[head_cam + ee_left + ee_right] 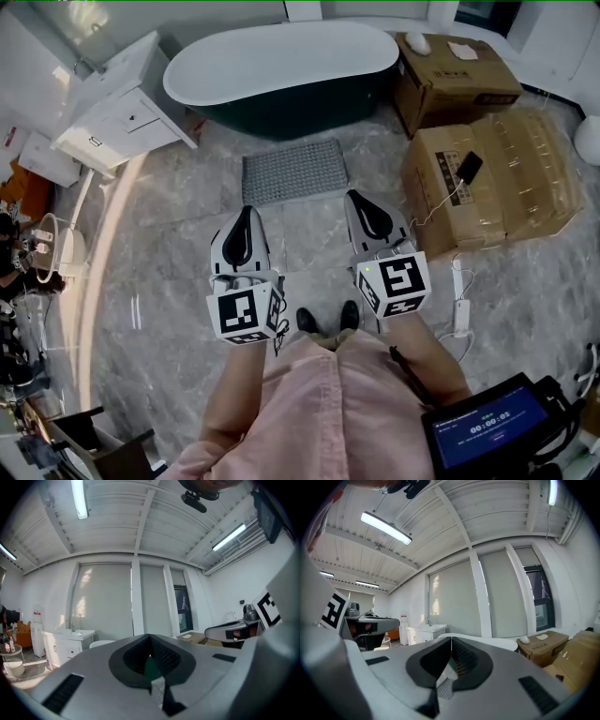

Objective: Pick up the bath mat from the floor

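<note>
Bath mat: grey, flat on the floor, just before the bathtub, well ahead of both grippers
Long axis: left to right in the head view, alongside the bathtub
Handling: likely light, soft, limp; should sag when lifted
Hold: probably the near long edge, towards its corners
Left gripper: fingers together, empty
Right gripper: fingers together, empty
</note>
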`<action>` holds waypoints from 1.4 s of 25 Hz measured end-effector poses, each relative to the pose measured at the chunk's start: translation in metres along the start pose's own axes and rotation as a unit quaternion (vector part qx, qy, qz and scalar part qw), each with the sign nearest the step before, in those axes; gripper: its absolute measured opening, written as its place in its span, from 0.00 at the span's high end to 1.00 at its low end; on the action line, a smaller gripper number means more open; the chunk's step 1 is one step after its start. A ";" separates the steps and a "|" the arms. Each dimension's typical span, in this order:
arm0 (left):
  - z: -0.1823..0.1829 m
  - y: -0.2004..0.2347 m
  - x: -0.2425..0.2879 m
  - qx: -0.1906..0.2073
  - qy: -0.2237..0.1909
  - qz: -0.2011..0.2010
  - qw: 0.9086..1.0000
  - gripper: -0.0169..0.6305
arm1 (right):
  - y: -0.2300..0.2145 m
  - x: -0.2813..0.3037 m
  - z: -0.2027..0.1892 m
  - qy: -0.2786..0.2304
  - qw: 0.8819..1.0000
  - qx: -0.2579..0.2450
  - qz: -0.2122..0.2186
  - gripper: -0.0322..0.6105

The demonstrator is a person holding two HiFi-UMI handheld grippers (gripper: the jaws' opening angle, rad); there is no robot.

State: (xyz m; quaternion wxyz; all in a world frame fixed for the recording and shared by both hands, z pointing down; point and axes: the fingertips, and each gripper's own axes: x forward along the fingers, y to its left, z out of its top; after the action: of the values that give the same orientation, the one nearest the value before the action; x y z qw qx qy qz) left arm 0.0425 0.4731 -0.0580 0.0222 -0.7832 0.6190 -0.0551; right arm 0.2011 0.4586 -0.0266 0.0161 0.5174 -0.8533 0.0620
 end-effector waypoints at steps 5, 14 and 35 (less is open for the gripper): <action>-0.001 -0.011 -0.001 0.013 0.010 0.005 1.000 0.94 | -0.020 -0.003 -0.003 -0.005 1.000 0.014 -0.005 0.92; -0.011 0.005 0.011 0.014 0.024 0.020 0.999 0.94 | -0.021 0.014 -0.015 0.003 1.000 0.029 0.002 0.92; -0.017 0.130 0.116 -0.019 0.002 0.012 1.000 0.94 | 0.012 0.165 0.011 0.010 1.000 -0.006 0.000 0.92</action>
State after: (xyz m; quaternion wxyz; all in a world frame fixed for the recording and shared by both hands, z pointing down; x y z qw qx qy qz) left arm -0.0587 0.3308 -0.0479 0.0071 -0.7761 0.6289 -0.0448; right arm 0.1144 0.3170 -0.0238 0.0277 0.5164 -0.8536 0.0617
